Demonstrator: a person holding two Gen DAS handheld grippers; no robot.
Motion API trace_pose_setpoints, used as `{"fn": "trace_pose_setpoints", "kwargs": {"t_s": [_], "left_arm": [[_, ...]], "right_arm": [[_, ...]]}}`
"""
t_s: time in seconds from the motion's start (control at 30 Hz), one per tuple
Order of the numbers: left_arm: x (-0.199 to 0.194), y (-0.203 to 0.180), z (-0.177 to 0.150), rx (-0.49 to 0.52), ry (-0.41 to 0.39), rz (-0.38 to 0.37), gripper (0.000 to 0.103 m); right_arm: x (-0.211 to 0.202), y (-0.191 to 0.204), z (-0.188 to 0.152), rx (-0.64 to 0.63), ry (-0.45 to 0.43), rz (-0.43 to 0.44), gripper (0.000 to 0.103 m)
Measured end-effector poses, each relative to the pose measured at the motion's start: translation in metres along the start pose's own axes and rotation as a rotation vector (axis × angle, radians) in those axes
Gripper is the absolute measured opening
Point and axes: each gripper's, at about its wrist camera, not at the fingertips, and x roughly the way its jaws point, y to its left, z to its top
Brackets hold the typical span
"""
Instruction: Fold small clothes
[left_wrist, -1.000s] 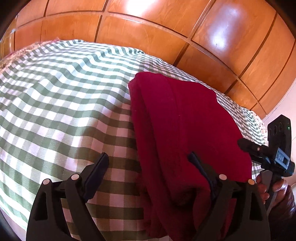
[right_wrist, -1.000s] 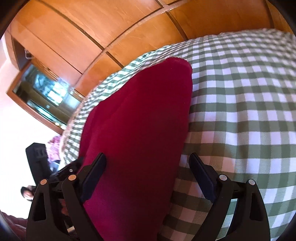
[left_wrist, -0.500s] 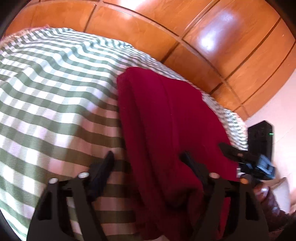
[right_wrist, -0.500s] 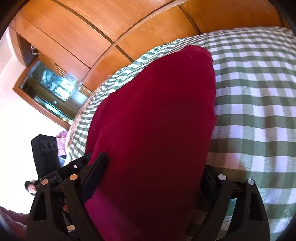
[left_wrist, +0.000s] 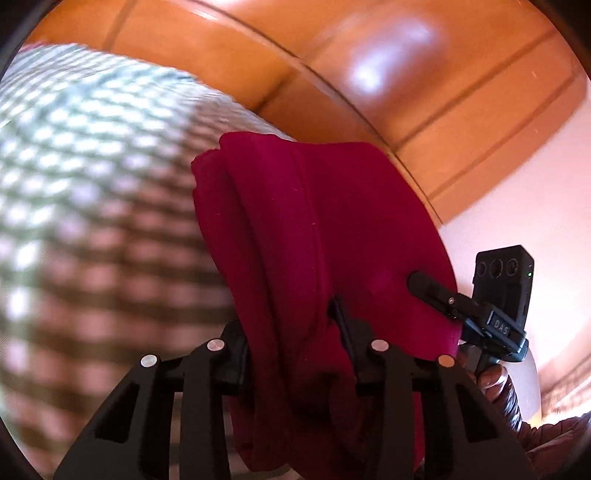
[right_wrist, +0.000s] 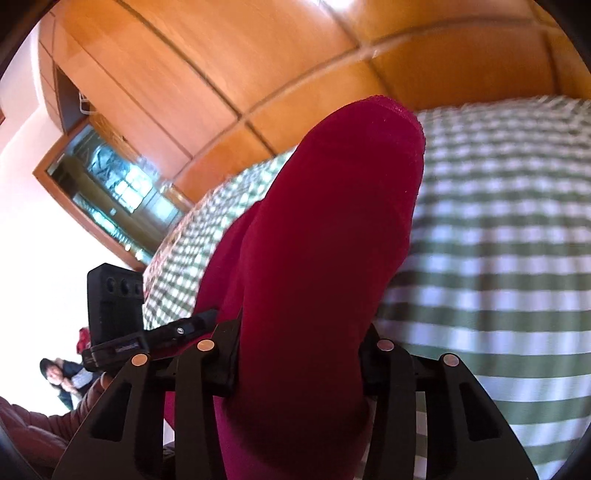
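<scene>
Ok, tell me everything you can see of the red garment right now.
The red garment is deep crimson, soft knit-looking cloth, folded lengthwise into several layers. The left gripper and right gripper each clamp its near end. Its far end reaches toward the green checked bedspread; contact there is unclear.

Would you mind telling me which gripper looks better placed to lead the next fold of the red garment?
Neither clearly, though the right gripper has a slight edge: it clamps the full thick bundle of the red garment squarely, while the left gripper pinches a looser, hanging fold above the green checked cloth.
</scene>
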Motion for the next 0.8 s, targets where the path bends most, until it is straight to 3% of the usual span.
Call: {"fn": "trace_pose_setpoints", "kwargs": {"t_s": [0.2, 0.37, 0.47, 0.53, 0.6, 0.67, 0.73, 0.8], "left_arm": [[0.082, -0.096, 0.047, 0.196, 0.072, -0.091, 0.035], [0.164, -0.17, 0.073, 0.333, 0.141, -0.099, 0.032], [0.218, -0.201, 0.072, 0.405, 0.203, -0.056, 0.03], [0.258, -0.214, 0.059, 0.484, 0.27, 0.035, 0.03], [0.285, -0.216, 0.036, 0.593, 0.29, 0.133, 0.034], [0.283, -0.219, 0.032, 0.638, 0.246, 0.148, 0.036], [0.277, -0.219, 0.035, 0.617, 0.242, 0.155, 0.038], [0.262, -0.223, 0.039, 0.615, 0.195, 0.183, 0.045]], "right_arm": [[-0.095, -0.052, 0.017, 0.056, -0.173, -0.131, 0.042], [-0.157, -0.121, 0.024, 0.154, -0.275, -0.279, 0.042], [-0.167, -0.161, 0.015, 0.231, -0.274, -0.355, 0.044], [-0.161, -0.189, 0.0, 0.294, -0.224, -0.431, 0.047], [-0.15, -0.21, -0.018, 0.35, -0.175, -0.47, 0.057], [-0.152, -0.211, -0.029, 0.357, -0.22, -0.485, 0.075], [-0.158, -0.211, -0.03, 0.373, -0.226, -0.504, 0.081], [-0.165, -0.202, -0.027, 0.337, -0.226, -0.567, 0.081]]}}
